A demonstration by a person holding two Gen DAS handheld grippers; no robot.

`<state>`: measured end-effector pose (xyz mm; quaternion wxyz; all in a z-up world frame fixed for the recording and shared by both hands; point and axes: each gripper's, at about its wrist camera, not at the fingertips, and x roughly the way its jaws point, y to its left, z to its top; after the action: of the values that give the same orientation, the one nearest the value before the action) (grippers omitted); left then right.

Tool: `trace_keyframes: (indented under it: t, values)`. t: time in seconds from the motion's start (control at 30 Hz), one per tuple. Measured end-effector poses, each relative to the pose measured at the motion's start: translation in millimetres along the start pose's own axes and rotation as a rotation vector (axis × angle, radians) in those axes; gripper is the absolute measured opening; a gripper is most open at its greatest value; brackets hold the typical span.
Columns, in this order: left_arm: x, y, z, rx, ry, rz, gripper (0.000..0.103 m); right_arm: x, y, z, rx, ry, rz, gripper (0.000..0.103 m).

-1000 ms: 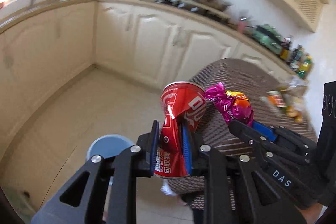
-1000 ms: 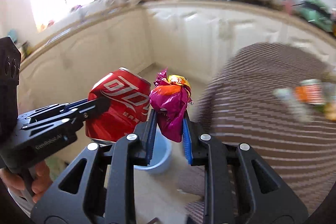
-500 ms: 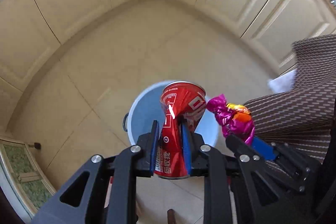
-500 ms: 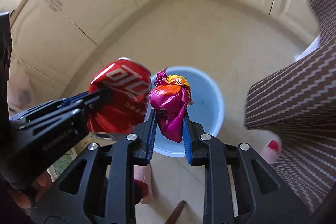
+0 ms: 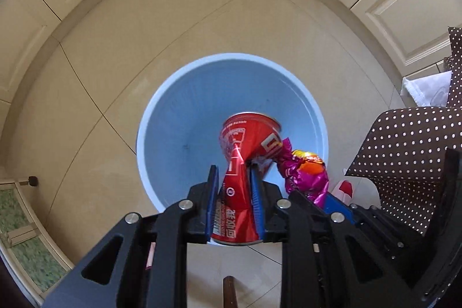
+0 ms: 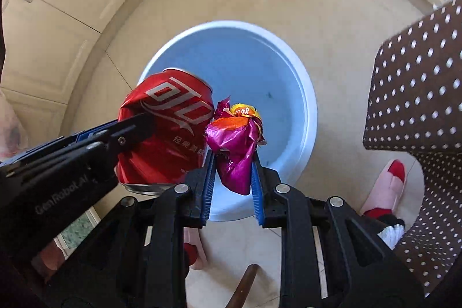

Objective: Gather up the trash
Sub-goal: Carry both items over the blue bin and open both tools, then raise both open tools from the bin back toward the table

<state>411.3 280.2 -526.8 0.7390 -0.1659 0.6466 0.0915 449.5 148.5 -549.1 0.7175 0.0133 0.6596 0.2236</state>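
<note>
Since half a second ago both claws have come closer over the blue bin [image 5: 161, 117], which now looms larger on the floor. One crushed red can [image 5: 242, 178] is pinched in the left claw [image 5: 234, 186]; one magenta wrapper [image 6: 234, 146] is pinched in the right claw [image 6: 232, 163], just right of the can. Both hang above the bin, whose visible inside holds nothing.

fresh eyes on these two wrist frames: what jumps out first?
The crushed red can, pinched in the left gripper, and the crumpled magenta wrapper, pinched in the right gripper, side by side at frame centre. Both hang over the open mouth of the pale blue bin on the beige tile floor. At the right edge, a brown polka-dot cloth.
</note>
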Motion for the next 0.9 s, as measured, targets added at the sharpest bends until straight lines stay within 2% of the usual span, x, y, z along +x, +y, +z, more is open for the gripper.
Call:
trace_keyframes:
  t: [0.2,0.27,0.37,0.57,0.73,0.83,0.87,0.9]
  values:
    - [11,2,-5,0.01,0.041,0.01,0.023,1,11,4,-0.007,0.002,0.001,0.023]
    - [10,3,-7,0.014,0.038,0.011,0.03,-1,13,7,-0.005,0.0,0.005,0.023]
    - [7,0,-8,0.019,0.03,0.018,0.033,-3,14,-3,-0.01,-0.008,0.004,0.023]
    - [-13,2,-9,0.015,-0.019,0.016,0.047,-12,22,-11,-0.022,-0.039,-0.001,0.025]
    - [-37,6,-11,-0.008,-0.068,0.001,0.051,-31,31,-10,-0.044,-0.091,-0.008,0.026]
    - [-63,7,-17,-0.019,-0.142,0.009,0.051,-47,39,-12,-0.067,-0.123,-0.013,0.031]
    - [-73,7,-19,-0.021,-0.173,0.004,0.054,-52,41,-12,-0.076,-0.131,-0.017,0.035]
    - [-80,8,-21,-0.023,-0.192,-0.001,0.056,-60,43,-14,-0.087,-0.145,-0.024,0.046]
